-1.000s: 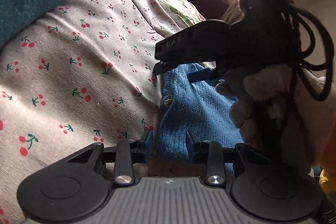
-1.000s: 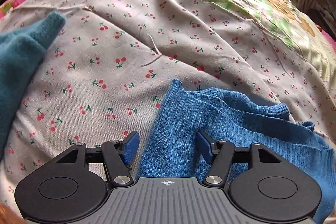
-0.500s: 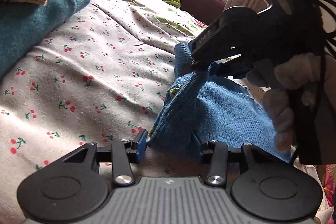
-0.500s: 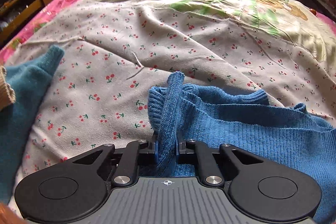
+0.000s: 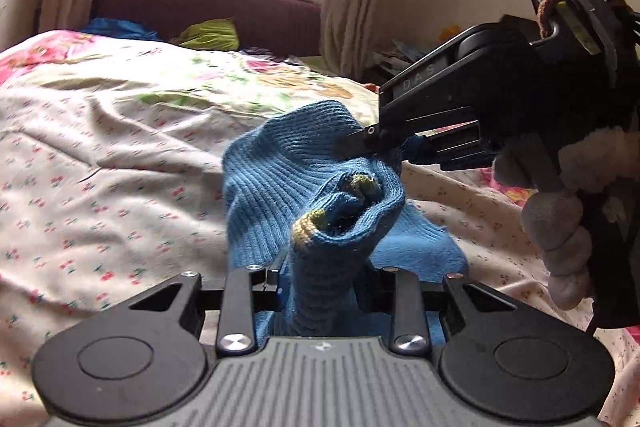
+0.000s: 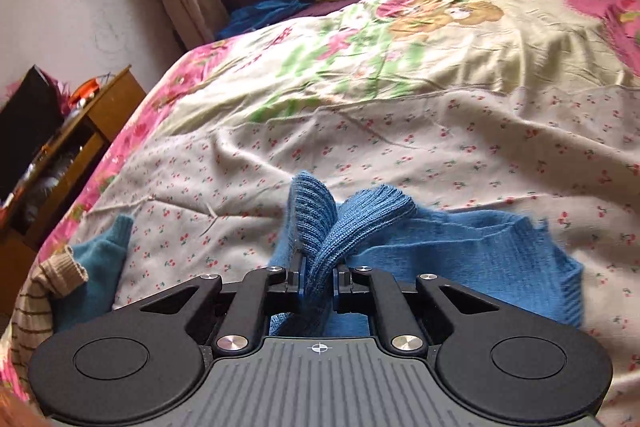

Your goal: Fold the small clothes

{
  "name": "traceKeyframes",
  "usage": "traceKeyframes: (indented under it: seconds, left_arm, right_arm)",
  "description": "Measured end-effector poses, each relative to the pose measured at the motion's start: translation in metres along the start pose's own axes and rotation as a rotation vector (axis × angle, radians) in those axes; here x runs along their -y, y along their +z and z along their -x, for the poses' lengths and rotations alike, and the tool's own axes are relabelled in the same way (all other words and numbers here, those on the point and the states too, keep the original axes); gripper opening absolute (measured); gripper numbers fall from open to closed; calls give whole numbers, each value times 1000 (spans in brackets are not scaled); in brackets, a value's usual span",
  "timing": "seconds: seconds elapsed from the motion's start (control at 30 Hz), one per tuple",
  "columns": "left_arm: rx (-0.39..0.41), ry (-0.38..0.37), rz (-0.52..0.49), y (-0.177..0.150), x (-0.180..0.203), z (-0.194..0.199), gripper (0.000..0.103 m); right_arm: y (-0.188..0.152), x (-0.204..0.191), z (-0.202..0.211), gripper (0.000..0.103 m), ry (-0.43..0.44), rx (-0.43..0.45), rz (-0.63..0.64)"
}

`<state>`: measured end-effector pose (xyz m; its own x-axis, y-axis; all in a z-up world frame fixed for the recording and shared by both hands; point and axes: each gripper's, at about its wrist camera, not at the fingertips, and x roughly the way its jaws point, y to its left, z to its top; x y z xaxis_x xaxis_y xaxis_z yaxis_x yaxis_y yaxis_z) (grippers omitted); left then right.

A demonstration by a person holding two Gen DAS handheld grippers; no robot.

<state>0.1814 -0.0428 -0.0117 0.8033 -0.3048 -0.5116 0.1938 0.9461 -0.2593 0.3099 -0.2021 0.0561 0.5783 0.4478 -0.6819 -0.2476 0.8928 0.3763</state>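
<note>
Right wrist: blue knit garment (image 6: pixel 460 247) lengthwise rightward

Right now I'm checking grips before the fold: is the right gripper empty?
No, the right gripper is shut on a bunched fold of the blue knit garment, which sticks up between its fingers.

Blue ribbed knit garment (image 5: pixel 276 183) with yellow-green trim. Cream bedsheet (image 6: pixel 440 155), red cherry print; pink floral border. Teal garment (image 6: pixel 108 251). Beige garment (image 6: pixel 36 299), brown stripes.
</note>
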Motion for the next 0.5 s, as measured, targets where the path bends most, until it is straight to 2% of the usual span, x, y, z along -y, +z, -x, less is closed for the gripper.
traceKeyframes:
  seconds: [0.23,0.33,0.5]
  left_arm:
    - [-126,-45,-178,-29,68,-48,40]
    - [-133,-47,-226,-34,78,-50,40]
    - [-135,-27,-255,-31,85,-50,40]
  right_arm:
    - [-39,93,-11,11,-44,-51,-184]
    - [-48,108,-12,15,-1,-49,-233]
    - [-43,113,-14,22,71,-38,-296]
